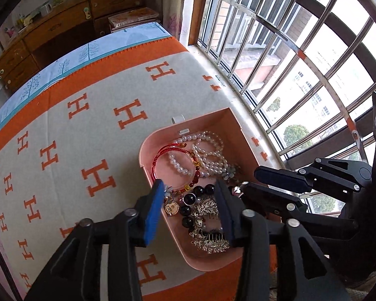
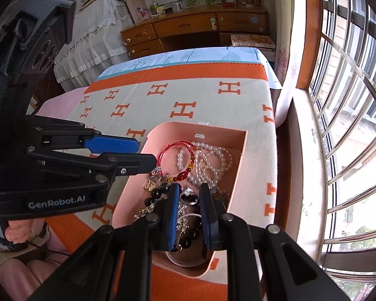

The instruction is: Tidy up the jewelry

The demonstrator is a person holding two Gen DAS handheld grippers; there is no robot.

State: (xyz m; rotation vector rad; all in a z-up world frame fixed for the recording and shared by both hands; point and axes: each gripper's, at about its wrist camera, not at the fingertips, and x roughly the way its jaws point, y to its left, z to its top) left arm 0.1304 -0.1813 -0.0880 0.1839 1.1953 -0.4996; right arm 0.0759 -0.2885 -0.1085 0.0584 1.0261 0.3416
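A pink jewelry box (image 1: pixel 160 135) (image 2: pixel 160 130) lies open on the orange-and-cream blanket. It holds white pearl strands (image 1: pixel 208 153) (image 2: pixel 210 163), a red cord bracelet (image 1: pixel 163 155) (image 2: pixel 173 150), black beads (image 1: pixel 200 193) (image 2: pixel 158 193), a gold pendant (image 1: pixel 171 208) (image 2: pixel 150 184) and silver hair combs (image 1: pixel 208 235). My left gripper (image 1: pixel 190 190) (image 2: pixel 144 154) is open over the box's near-left part, above the black beads. My right gripper (image 2: pixel 189 190) (image 1: pixel 248 178) is open above the near end of the box, with beads and silver pieces between its fingers.
The blanket (image 1: pixel 87 130) (image 2: pixel 188 95) covers a table beside a barred window (image 1: pixel 300 62) (image 2: pixel 351 125) and its stone sill (image 2: pixel 310 175). A wooden dresser (image 1: pixel 50 27) (image 2: pixel 188 32) stands beyond the table's far end. A lace-covered piece of furniture (image 2: pixel 92 37) stands at the left.
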